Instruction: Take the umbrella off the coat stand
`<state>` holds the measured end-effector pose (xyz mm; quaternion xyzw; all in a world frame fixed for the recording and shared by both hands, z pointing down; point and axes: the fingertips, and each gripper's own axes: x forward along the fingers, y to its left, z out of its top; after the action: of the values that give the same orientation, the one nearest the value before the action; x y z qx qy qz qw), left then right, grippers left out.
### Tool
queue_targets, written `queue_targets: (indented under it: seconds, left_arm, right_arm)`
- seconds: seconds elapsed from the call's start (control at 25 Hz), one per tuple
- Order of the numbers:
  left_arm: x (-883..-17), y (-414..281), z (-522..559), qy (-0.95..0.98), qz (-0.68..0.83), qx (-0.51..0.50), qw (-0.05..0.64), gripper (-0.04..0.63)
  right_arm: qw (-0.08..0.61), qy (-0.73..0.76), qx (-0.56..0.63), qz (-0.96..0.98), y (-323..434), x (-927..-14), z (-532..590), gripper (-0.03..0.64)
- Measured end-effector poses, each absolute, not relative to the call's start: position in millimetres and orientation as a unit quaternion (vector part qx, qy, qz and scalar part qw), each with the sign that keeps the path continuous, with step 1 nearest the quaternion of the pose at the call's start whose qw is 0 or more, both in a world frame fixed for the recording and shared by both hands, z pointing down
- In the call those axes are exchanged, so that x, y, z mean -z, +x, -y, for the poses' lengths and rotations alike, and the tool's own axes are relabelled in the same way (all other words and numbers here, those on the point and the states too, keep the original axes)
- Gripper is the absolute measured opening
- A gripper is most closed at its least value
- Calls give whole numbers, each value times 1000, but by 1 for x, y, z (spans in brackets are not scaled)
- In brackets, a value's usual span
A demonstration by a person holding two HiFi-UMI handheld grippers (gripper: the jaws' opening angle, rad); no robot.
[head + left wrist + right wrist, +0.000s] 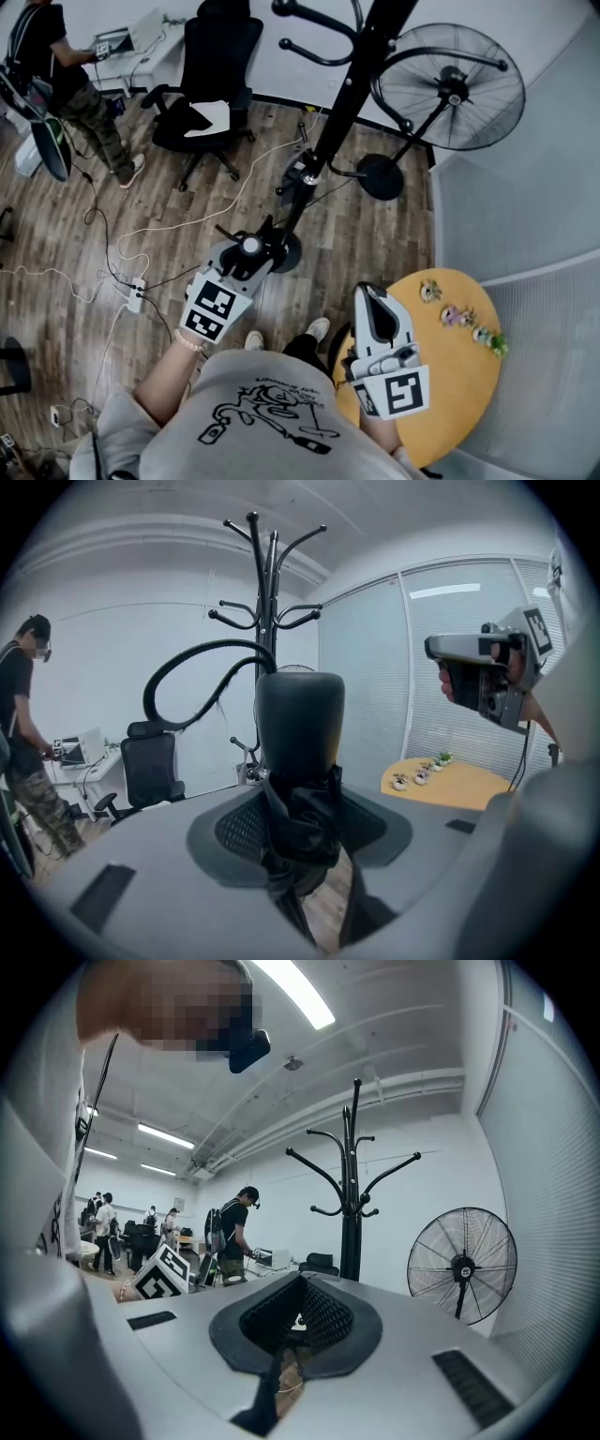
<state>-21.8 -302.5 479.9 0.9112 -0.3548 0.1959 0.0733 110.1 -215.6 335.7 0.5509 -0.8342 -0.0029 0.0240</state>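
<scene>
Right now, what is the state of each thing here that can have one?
Left hand-held gripper: shut on the umbrella.
Umbrella: folded, clamped at its cloth.
Right hand-held gripper: shut, empty.
Coat stand: upright.
Fan: upright, blades look still.

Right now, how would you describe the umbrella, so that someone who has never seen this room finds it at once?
Find the tall black coat stand on the wooden floor, beside the big floor fan. Close to it, the left gripper is shut on the folded black umbrella. Unlike the stand's thin, short hooks, its handle is one thick, wide loop.
</scene>
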Motion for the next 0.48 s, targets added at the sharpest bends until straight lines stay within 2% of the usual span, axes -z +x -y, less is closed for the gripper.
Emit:
queue_targets:
  seconds: [0.48]
  left_arm:
    - [-429, -29, 267, 923, 336, -179, 57, 201]
  right_arm:
    - [23, 550, 4, 835, 109, -336, 214, 14]
